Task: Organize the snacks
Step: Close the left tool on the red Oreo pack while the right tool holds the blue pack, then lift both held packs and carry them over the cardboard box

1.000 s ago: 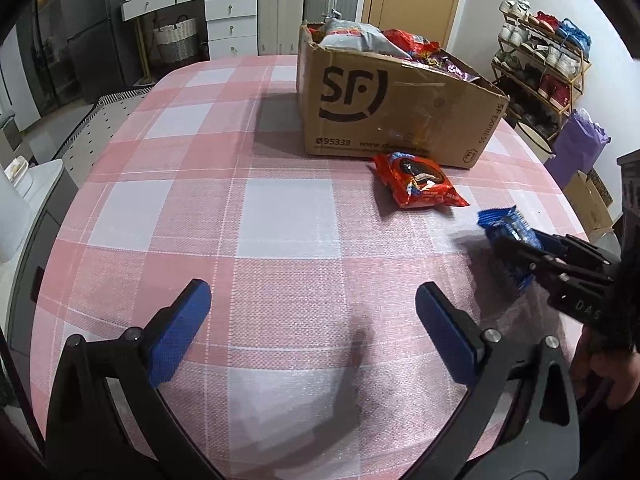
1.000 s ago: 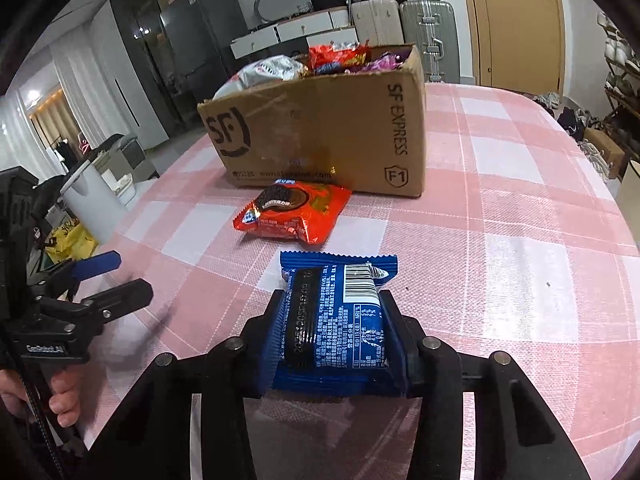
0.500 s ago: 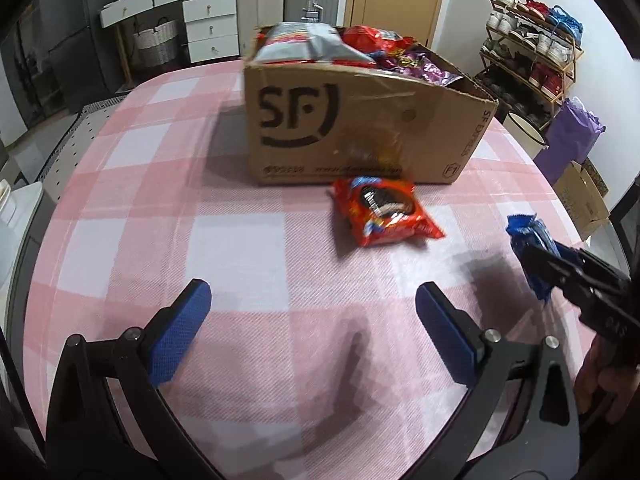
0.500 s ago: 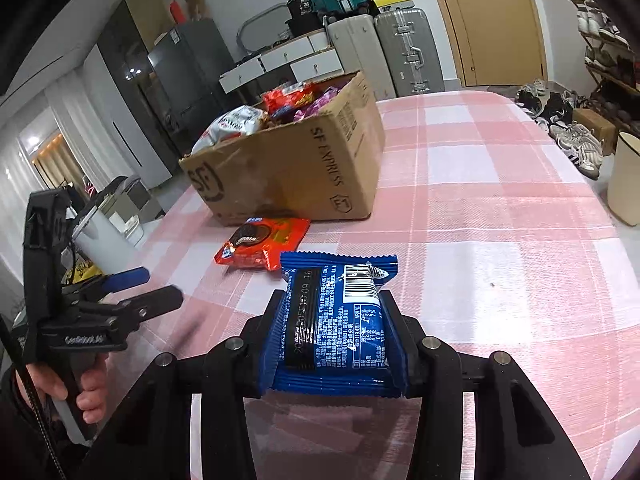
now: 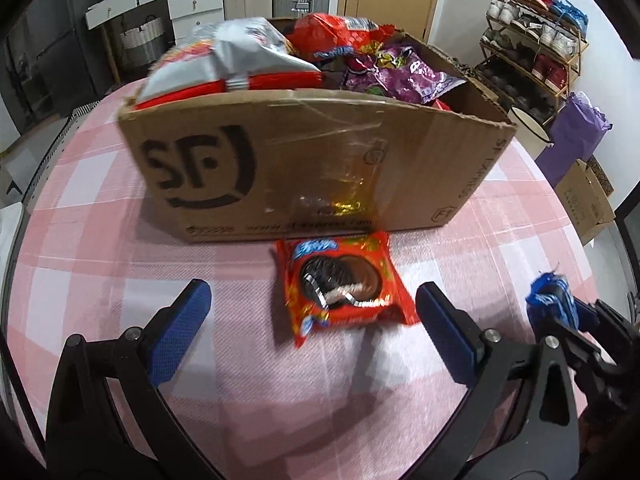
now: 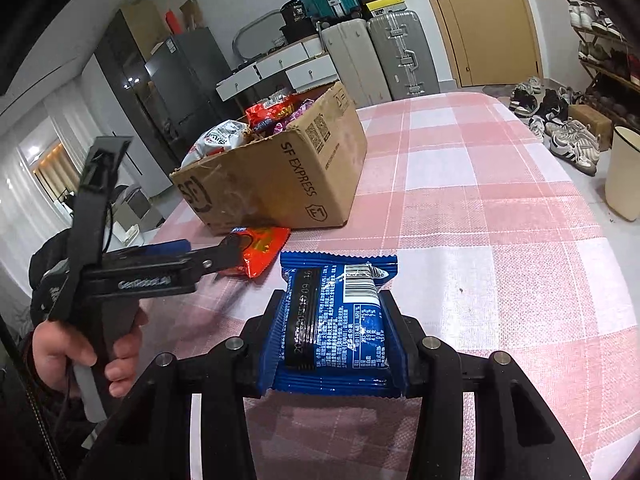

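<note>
Right gripper clamps the blue snack packet, long axis toward 12 o'clock, seam upward, its front face hidden. Left gripper, jaws spread, frames the red packet lying before the cardboard box at 12 o'clock.

Setting: a lived-in home, entry or dining area. Table with a pink-and-white checked cloth fills the centre of the frame. Upper right of the right wrist view: wooden door, shoes on the floor. Right edge of the left wrist view: shoe rack. Top centre: suitcases, white drawers. Upper left: dark fridge.
</note>
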`<state>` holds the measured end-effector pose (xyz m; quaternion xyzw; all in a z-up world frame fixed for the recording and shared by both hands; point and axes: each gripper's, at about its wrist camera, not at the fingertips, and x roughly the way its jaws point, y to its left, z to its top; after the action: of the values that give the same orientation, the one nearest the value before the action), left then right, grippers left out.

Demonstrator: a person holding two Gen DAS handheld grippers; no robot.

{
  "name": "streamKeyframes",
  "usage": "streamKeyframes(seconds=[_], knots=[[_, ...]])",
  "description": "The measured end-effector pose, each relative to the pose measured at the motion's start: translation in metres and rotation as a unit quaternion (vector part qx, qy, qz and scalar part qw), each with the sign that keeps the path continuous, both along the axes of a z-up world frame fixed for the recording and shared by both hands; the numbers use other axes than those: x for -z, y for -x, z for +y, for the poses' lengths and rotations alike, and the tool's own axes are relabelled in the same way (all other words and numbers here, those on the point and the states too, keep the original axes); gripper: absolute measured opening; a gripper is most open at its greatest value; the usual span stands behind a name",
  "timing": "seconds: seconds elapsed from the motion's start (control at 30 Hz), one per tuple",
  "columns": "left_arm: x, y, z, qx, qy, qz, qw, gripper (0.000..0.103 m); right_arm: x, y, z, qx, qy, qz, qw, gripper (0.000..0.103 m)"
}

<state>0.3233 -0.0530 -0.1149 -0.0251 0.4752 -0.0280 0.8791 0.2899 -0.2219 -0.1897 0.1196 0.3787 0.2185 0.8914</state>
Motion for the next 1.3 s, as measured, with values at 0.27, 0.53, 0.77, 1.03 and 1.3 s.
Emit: streamKeyframes(seconds=[0.27, 0.53, 0.77, 1.03, 1.3], knots=[[0.013, -0.022, -0.007, -0.029, -0.03, 0.009, 0.9991, 0.101, 0.004, -0.003, -0.004, 0.002, -0.01, 0.005, 1.0, 0.045], [0.016, -0.025, -0.012, -0.014, -0.024, -0.001, 0.9996, 0.074, 0.004, -0.003, -0.003, -0.001, -0.01, 0.005, 1.0, 0.045], [0.01, -0.018, -0.016, 0.037, 0.002, -0.01, 0.9992, 0.031, 0.0, 0.001, -0.004, 0.004, -0.01, 0.004, 1.0, 0.045], [0.007, -0.009, 0.0, 0.051, 0.037, 0.0, 0.998, 0.025, -0.007, 0.008, -0.003, 0.011, -0.01, -0.002, 1.0, 0.045], [0.01, 0.017, 0.022, 0.049, 0.051, -0.003, 0.9975, 0.025, -0.014, 0.017, 0.003, 0.007, -0.006, -0.01, 1.0, 0.045]])
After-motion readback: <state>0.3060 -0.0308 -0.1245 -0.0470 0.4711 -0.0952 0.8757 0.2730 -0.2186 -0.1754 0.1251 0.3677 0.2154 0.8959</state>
